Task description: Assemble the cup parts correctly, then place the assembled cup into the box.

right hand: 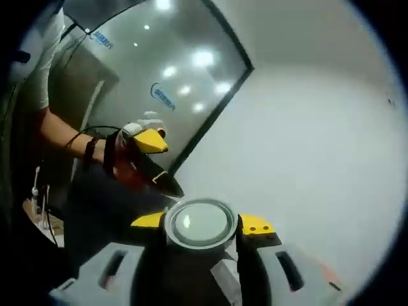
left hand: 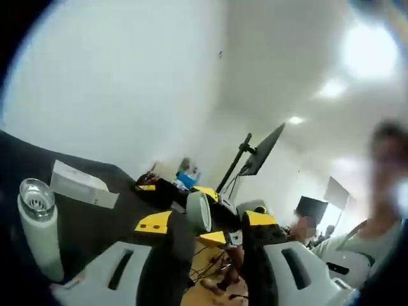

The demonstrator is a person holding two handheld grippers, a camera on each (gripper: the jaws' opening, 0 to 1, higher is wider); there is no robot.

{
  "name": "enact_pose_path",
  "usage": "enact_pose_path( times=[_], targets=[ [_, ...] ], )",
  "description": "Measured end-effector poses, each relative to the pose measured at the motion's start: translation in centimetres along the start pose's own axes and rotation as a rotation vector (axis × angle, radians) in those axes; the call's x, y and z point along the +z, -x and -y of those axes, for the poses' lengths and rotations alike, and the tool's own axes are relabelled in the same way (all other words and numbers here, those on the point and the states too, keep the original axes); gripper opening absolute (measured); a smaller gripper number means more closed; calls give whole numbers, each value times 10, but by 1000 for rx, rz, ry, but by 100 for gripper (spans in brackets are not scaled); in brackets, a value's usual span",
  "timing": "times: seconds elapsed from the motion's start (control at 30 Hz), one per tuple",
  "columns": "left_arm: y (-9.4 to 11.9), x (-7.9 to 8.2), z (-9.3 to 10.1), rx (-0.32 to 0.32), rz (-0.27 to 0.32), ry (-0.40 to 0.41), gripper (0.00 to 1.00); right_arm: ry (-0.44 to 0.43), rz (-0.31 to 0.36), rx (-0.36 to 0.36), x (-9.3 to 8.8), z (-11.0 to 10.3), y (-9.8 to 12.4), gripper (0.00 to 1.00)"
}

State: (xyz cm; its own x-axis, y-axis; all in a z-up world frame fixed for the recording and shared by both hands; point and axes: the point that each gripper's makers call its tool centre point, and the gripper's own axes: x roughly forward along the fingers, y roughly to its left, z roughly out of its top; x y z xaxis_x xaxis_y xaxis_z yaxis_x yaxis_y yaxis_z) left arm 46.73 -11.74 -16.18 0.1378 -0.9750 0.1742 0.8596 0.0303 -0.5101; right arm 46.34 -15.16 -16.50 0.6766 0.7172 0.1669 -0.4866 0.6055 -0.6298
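- The right gripper (right hand: 202, 224) is clamped on a round lid (right hand: 200, 223), its yellow-tipped jaws pressing the grey rim from either side in the right gripper view, the lid's pale glossy face turned toward the camera.
- The left gripper (left hand: 205, 233) stands with its jaws apart in the left gripper view, with nothing between them.
- Just past those open jaws, the left gripper view catches the same lid (left hand: 199, 211) edge-on, held by the other gripper coming in from the right.
- The left gripper view also takes in the tall white cup body (left hand: 39, 231), upright and open-topped on the dark surface (left hand: 95, 223), off to the left and well apart from the lid.
- A white box (left hand: 81, 183) lies on the surface behind the cup body.
- Further back, a monitor on an arm (left hand: 258, 152) rises against the white wall.
- The right gripper view shows instead a person's hand (right hand: 124, 156) gripping the other tool, with a glass partition (right hand: 159, 76) behind.
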Motion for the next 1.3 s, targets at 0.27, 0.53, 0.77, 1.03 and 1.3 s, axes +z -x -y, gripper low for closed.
enact_pose_path(
  times=[0.27,0.53,0.77,1.03,1.3],
  targets=[
    [-18,-1,14,-66,-43,13,42,98,33,22,25,-10,-8,41],
    [-27,-18,18,-76,-113,13,34,149,54,36,33,-20,-17,41],
    [-24,-18,16,-70,-117,14,21,177,53,45,32,-25,-19,41],
    [-25,-18,8,-29,-120,-21,12,178,52,50,34,-26,-20,41],
    [-23,-12,-10,96,-134,-231,12,-236,68,182,26,-9,-6,42]
  ],
)
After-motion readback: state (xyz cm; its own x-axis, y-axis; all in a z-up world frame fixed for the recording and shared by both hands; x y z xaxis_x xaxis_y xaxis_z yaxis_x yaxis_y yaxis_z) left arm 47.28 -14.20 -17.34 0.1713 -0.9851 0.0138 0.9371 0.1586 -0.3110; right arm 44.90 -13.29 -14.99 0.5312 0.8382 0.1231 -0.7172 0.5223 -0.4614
